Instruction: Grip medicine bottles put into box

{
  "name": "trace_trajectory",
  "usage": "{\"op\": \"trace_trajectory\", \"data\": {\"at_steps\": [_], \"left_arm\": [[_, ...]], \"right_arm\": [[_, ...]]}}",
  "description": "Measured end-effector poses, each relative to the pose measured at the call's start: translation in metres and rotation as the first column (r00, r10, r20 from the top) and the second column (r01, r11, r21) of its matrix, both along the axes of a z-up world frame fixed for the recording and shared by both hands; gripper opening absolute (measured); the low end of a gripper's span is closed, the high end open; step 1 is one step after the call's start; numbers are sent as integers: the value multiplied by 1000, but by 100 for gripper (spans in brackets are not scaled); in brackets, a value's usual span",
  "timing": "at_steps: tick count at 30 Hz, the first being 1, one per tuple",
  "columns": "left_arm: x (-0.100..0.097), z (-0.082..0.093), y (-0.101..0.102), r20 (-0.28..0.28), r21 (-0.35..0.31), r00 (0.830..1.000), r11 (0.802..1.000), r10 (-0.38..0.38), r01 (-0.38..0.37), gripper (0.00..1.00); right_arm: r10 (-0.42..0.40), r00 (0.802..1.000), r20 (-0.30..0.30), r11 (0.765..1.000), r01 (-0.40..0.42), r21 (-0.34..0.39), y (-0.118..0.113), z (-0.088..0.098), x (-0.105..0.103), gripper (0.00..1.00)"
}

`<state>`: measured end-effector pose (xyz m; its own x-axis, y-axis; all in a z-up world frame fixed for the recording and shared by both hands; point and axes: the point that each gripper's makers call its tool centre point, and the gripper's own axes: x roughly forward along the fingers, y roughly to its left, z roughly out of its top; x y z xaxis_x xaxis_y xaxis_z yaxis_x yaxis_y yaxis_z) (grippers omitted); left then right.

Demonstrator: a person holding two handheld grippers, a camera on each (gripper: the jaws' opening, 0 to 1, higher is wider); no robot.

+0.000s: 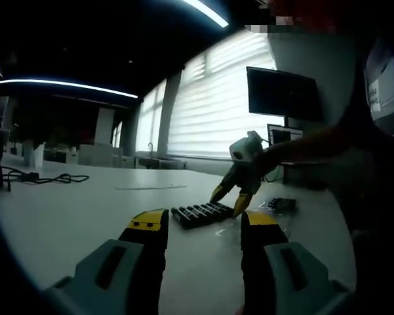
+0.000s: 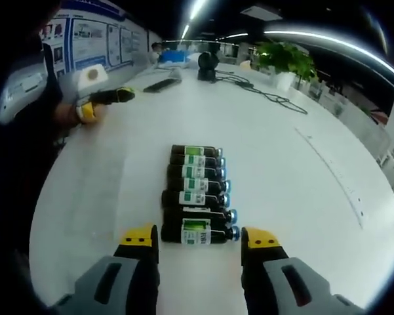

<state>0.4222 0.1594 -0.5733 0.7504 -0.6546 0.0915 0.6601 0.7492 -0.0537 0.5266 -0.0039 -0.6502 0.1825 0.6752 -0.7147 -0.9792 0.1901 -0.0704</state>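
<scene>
Seven small dark glass medicine bottles (image 2: 198, 194) with green-and-white labels and blue caps lie side by side in a row near the middle of the white tabletop (image 2: 301, 197); no box is visible. Likely light, rigid, smooth and breakable, each is best taken across its labelled body. The right gripper (image 2: 198, 239), jaws apart, straddles the nearest bottle. The left gripper (image 1: 200, 224), jaws apart, holds nothing.

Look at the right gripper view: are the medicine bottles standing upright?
No, the medicine bottles lie on their sides in a row on the white table.
</scene>
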Motion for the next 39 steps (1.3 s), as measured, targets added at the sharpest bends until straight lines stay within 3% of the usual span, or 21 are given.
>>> {"op": "trace_trajectory", "data": {"at_steps": [23,30,39], "left_arm": [[0,-1,0,-3,-3,1000,1000,1,-1,37],[0,-1,0,-3,-3,1000,1000,1,-1,37],[-1,1,0,5,0,1000,1000,-1,1,37]], "right_arm": [[-24,999,-24,999,25,37,-4,3,-5,41],[-44,999,-9,996,45,75,-8,20,-4,41],[-52,998,22,995,50,84,-20,45,-23,41]]}}
